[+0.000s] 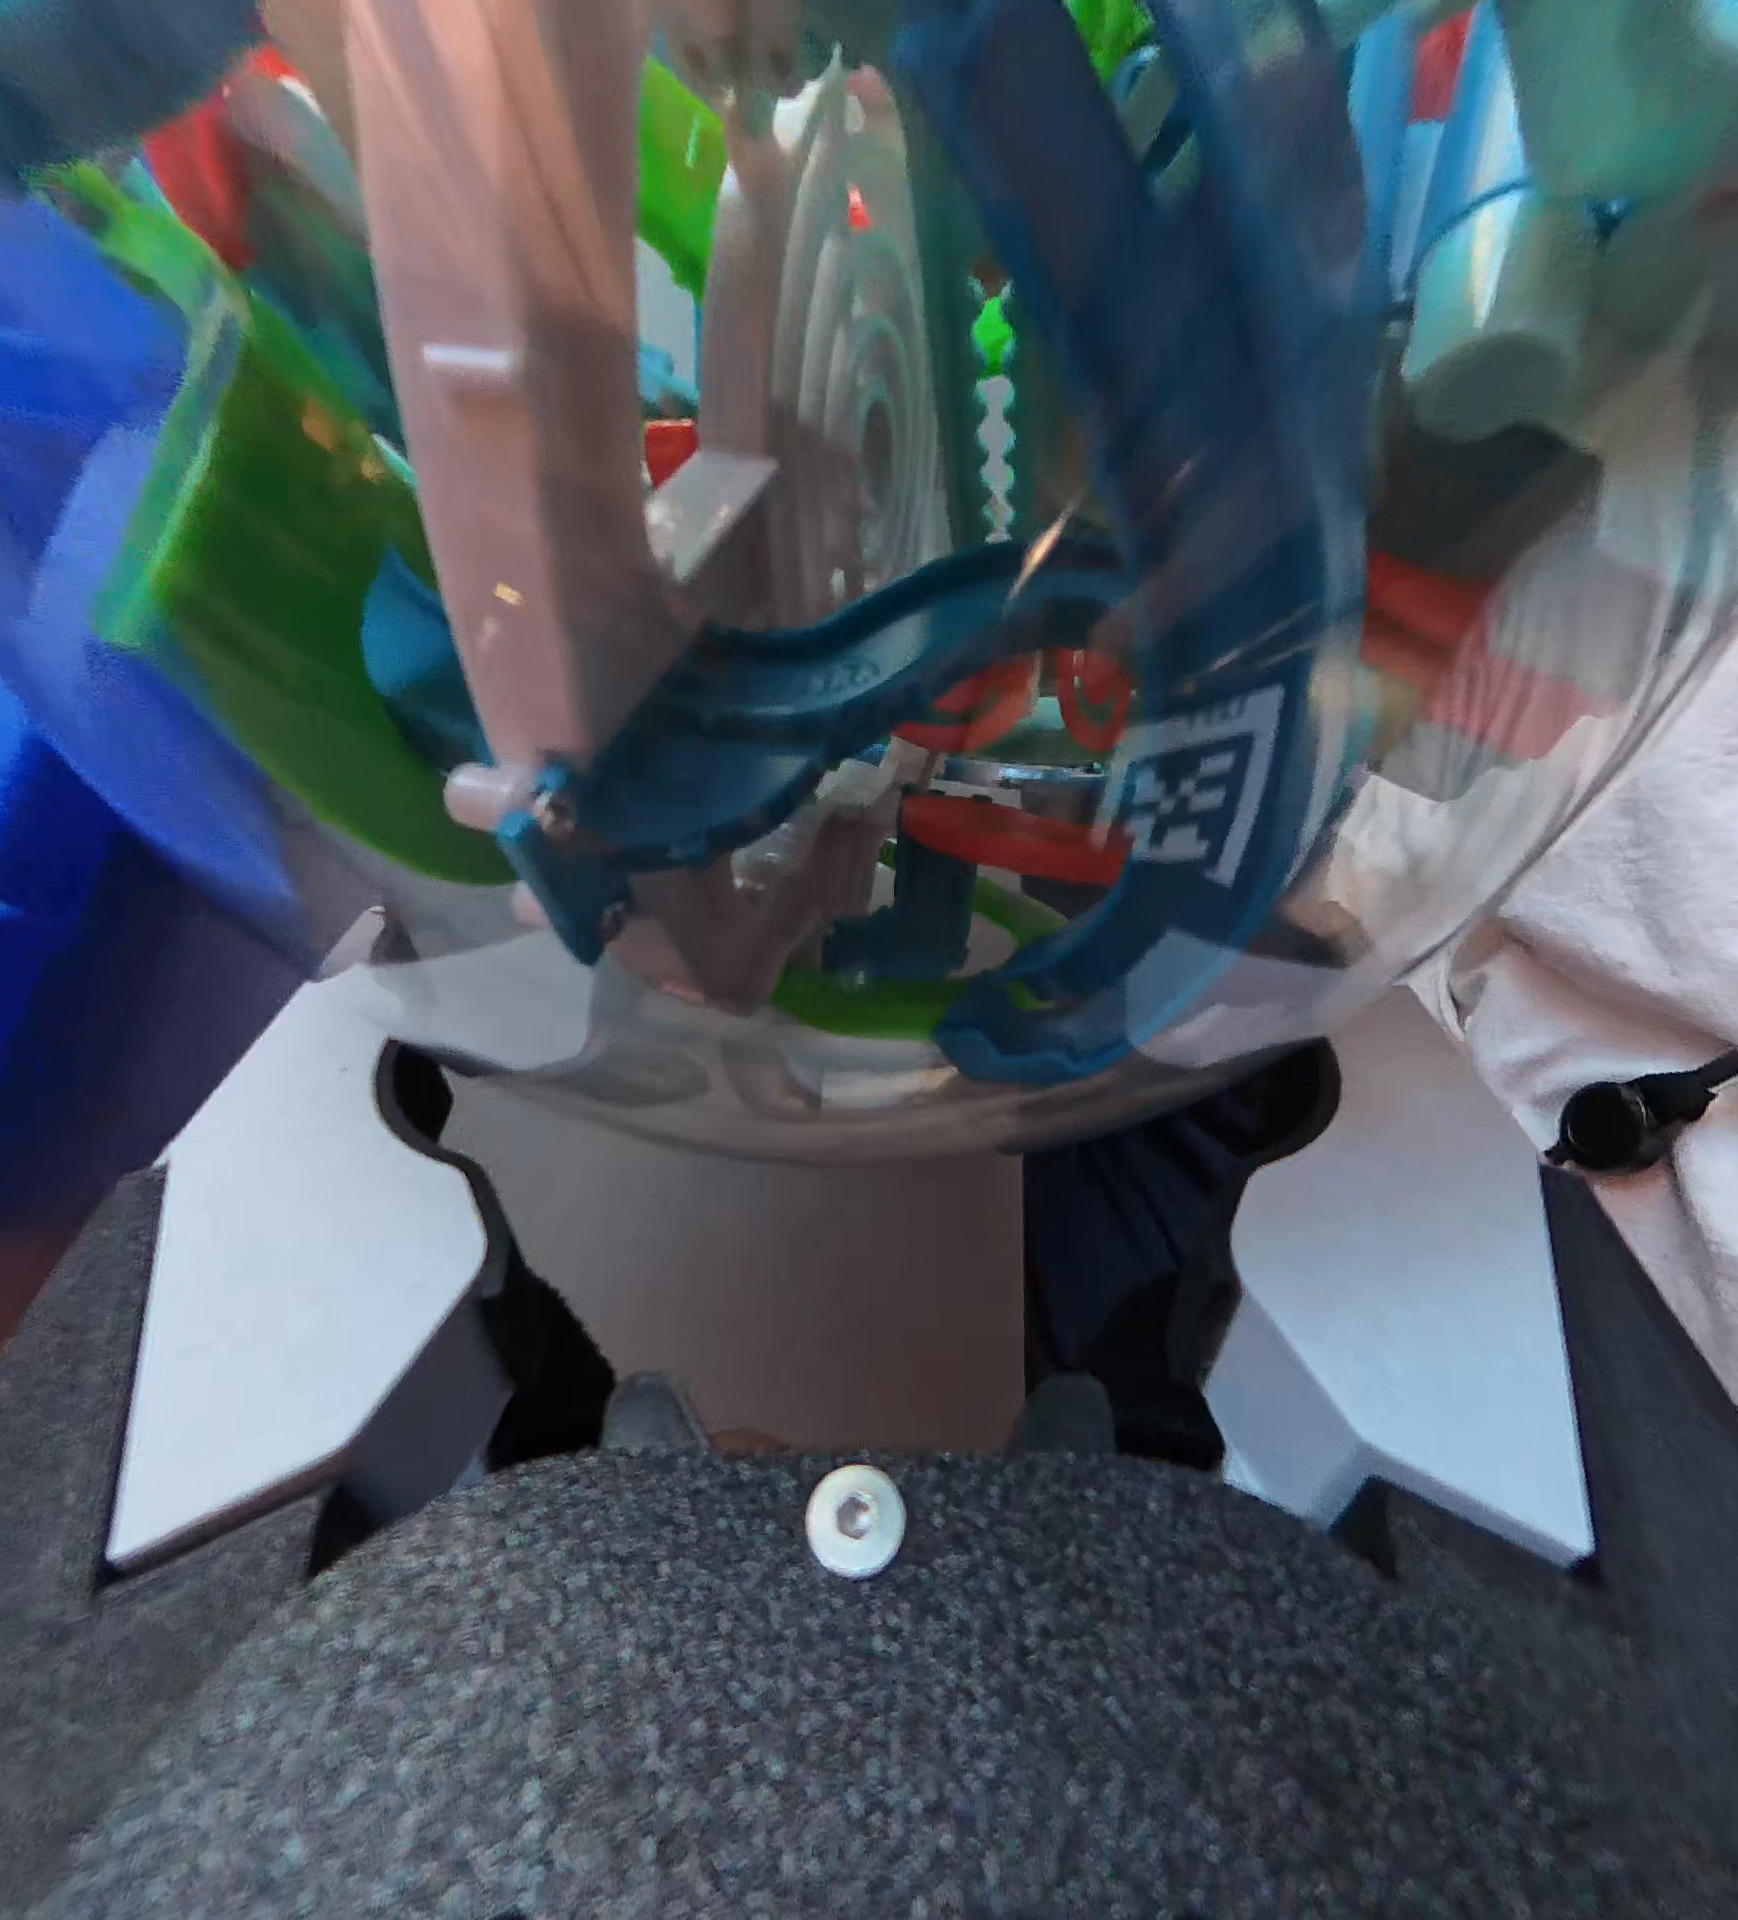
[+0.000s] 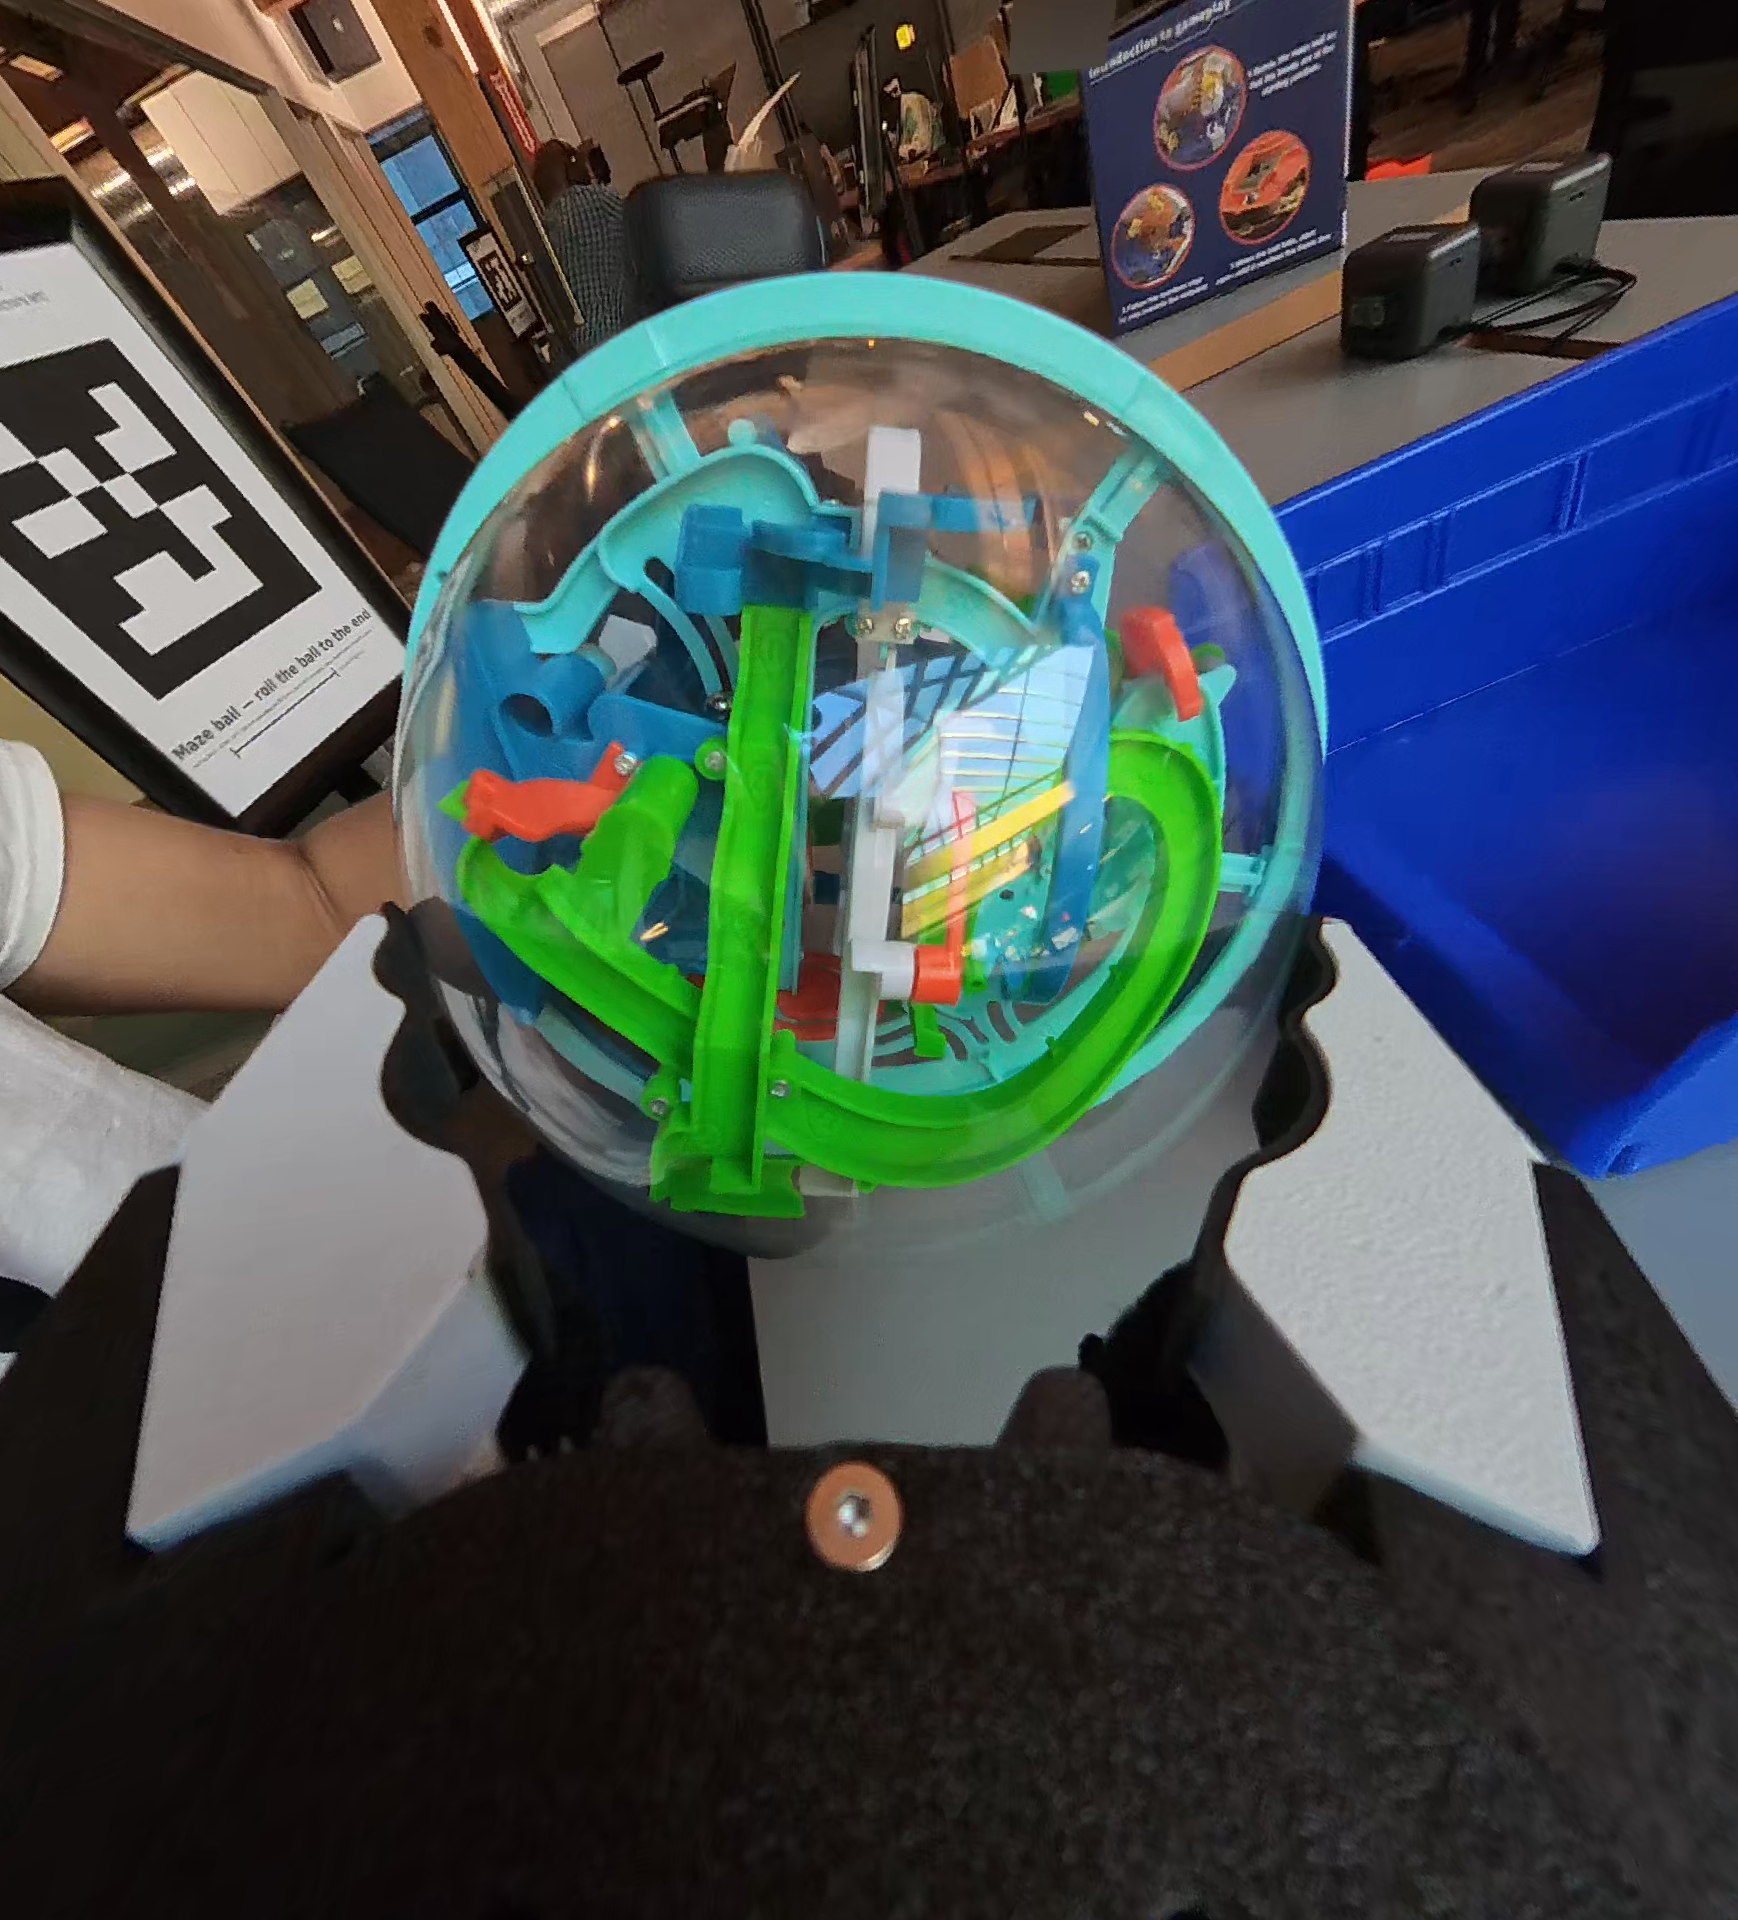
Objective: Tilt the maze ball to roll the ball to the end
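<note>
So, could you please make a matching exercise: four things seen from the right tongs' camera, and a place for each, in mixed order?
Things:
1. maze ball
2. blue bin
3. framed sign
4. forearm

Places:
a. right of the ball
b. upper left
c. between the right tongs' fingers
d. left of the ball, below the sign

Pairs: 1-c, 2-a, 3-b, 4-d

The clear plastic maze ball (image 2: 860, 769) has a turquoise rim and green, blue, white and orange-red tracks inside. A deep blue plastic bin (image 2: 1592, 748) sits beside it; a black-and-white checkered marker sign (image 2: 106, 520) stands opposite.
</note>
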Tool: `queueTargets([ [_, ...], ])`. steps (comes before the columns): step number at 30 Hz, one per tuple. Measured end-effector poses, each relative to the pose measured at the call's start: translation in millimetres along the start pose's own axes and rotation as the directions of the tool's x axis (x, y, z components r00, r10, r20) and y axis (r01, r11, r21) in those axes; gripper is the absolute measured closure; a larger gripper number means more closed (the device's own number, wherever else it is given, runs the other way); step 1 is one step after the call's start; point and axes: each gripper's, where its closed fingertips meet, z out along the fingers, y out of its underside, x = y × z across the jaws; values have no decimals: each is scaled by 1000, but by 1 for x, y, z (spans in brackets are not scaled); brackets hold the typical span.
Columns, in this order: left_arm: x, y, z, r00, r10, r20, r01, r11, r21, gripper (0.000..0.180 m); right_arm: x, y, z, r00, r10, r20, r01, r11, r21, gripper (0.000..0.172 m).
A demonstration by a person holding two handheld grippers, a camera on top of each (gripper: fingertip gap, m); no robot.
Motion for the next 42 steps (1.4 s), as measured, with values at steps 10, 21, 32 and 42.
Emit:
queueTargets([
  [10, 28, -12, 22, 998, -36, 49, 25, 977, 212, 23, -24, -8, -13, 997, -67, 40, 70, 994, -89, 17],
  [21, 40, -16, 28, 981, -43, 191, -51, 888, 458, 23, -53, -21, 1, 956, -254, 146, 286, 917, -277, 17],
  [32, 46, -26, 5, 975, -57, 214, -95, 765, 637, 23, -82, -57, 39, 925, -327, 191, 364, 909, -203, 18],
  [42, 48, -24, 5, 976, -67, 209, -87, 757, 647, 24, -94, -62, 56, 906, -362, 221, 414, 868, -275, 18],
])
